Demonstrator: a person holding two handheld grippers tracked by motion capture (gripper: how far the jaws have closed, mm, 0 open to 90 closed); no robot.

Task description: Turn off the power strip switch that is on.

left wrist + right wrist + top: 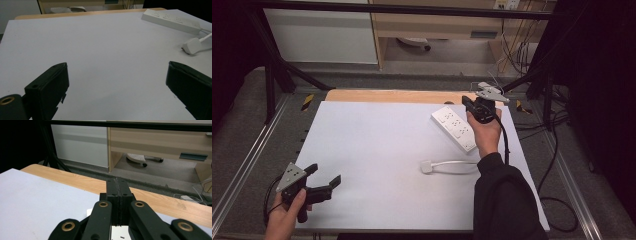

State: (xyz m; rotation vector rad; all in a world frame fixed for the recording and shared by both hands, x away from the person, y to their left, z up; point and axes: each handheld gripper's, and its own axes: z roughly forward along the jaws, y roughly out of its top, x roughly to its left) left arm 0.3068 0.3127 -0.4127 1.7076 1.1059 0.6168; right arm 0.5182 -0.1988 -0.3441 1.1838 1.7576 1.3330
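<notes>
A: How does the left hand-held gripper (pixel 323 177) stand?

B: Its jaws are wide apart with nothing between them, hovering over the white table (pixel 377 150) near 7 o'clock, pointing toward 2 o'clock.

A: And the right hand-held gripper (pixel 468 103)?

B: Jaws pressed flat together, nothing between them, held over the far end of the white power strip (pixel 454 128) at about 1 o'clock. Whether it touches the strip I cannot tell.

A: Where does the strip lie?

B: On the table, slanting from 12 toward 4 o'clock. Its white plug (pixel 427 166) lies nearer, around 4 o'clock, on a white cord (pixel 457 162).
</notes>
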